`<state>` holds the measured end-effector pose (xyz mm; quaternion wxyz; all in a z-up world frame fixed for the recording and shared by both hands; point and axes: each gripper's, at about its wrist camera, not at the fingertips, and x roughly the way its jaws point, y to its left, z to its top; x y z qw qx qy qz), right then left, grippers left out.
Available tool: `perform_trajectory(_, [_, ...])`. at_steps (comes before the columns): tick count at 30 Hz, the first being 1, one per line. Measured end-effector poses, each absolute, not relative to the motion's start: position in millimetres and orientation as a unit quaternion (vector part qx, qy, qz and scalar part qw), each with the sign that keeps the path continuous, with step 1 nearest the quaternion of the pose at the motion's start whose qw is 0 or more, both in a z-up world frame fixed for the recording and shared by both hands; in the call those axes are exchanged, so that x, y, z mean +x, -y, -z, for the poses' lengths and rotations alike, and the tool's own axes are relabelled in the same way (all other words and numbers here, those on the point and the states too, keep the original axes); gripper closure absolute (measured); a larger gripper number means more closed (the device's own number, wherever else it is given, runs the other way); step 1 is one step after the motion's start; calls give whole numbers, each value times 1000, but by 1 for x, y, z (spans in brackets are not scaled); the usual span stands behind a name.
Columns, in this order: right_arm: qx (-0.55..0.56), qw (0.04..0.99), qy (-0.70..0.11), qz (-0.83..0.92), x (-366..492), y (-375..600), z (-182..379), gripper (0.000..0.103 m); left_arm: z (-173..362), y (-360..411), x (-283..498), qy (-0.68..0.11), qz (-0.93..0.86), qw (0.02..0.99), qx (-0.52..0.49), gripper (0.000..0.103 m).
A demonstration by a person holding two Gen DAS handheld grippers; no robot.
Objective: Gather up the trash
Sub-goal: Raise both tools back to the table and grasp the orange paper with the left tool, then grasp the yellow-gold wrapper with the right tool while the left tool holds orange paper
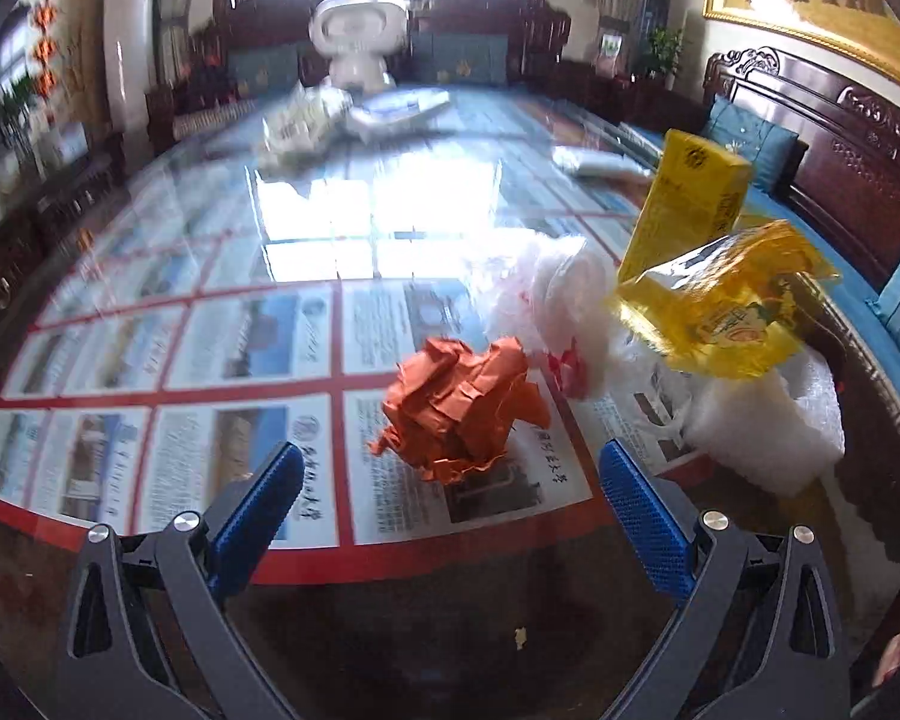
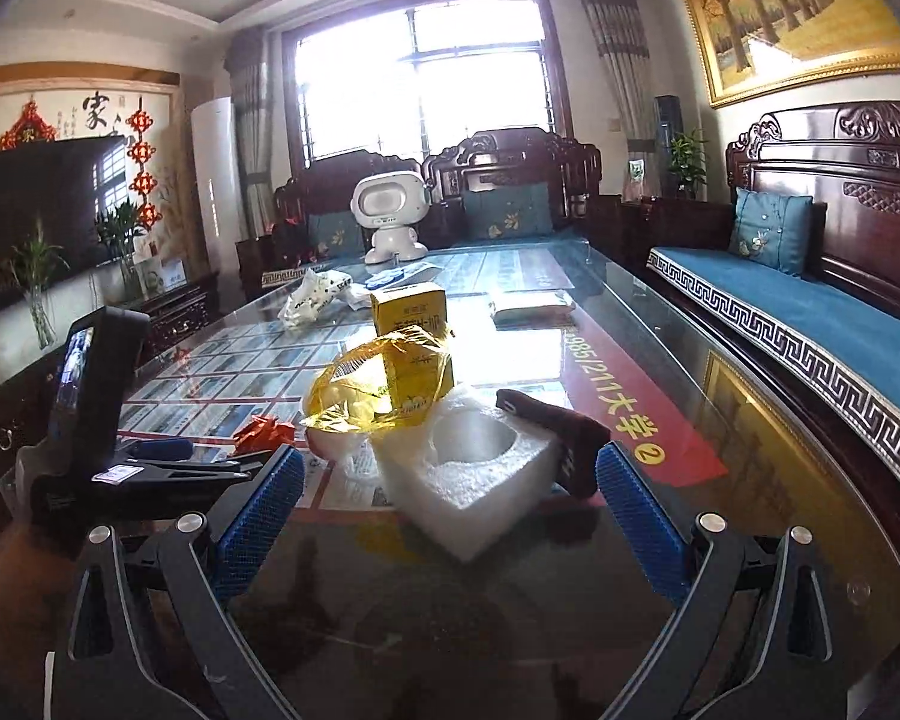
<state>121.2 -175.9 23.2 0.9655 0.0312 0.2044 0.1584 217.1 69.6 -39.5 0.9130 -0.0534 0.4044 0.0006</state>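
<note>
A crumpled orange paper ball (image 1: 462, 408) lies on the glass table just ahead of my open, empty left gripper (image 1: 450, 492). Beside it are a white plastic bag (image 1: 546, 306), a crumpled yellow wrapper (image 1: 720, 306), a yellow carton (image 1: 684, 198) and a white foam block (image 1: 762, 426). In the right wrist view my open, empty right gripper (image 2: 450, 492) faces the foam block (image 2: 468, 480), with the yellow wrapper (image 2: 378, 384), the carton (image 2: 408, 312) and the orange paper (image 2: 264, 432) behind. The left gripper (image 2: 150, 468) shows at the left there.
The glass table (image 2: 660, 540) covers printed posters. A dark object (image 2: 558, 432) lies right of the foam. A white robot toy (image 2: 390, 216), crumpled white bags (image 2: 312, 300) and a flat white packet (image 2: 528, 306) sit farther back. Wooden sofas with blue cushions (image 2: 810, 300) surround the table.
</note>
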Motion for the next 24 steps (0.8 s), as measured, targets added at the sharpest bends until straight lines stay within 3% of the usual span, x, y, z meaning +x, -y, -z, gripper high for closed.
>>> perform_trajectory(6, [36, 959, -227, -167, 135, 172, -19, 9, 46, -80, 246, -435, -5, 899, -58, 8])
perform_trajectory(8, [37, 957, -233, -169, 139, 170, -20, 9, 48, -83, 251, -441, -7, 895, -60, 24])
perform_trajectory(9, [38, 957, -234, -168, 142, 170, -20, 9, 46, -84, 253, -438, -10, 897, -56, 27])
perform_trajectory(11, [38, 955, -240, -170, 147, 170, -21, 9, 45, -85, 255, -439, -2, 897, -56, 52])
perform_trajectory(12, [38, 954, -242, -171, 149, 169, -21, 9, 44, -84, 254, -441, 4, 896, -59, 56])
perform_trajectory(19, [30, 949, -257, -179, 162, 158, -28, 19, 41, -82, 239, -429, 21, 901, -62, 59])
perform_trajectory(24, [27, 947, -272, -169, 174, 153, -24, 20, 30, -82, 228, -417, 26, 906, -61, 59])
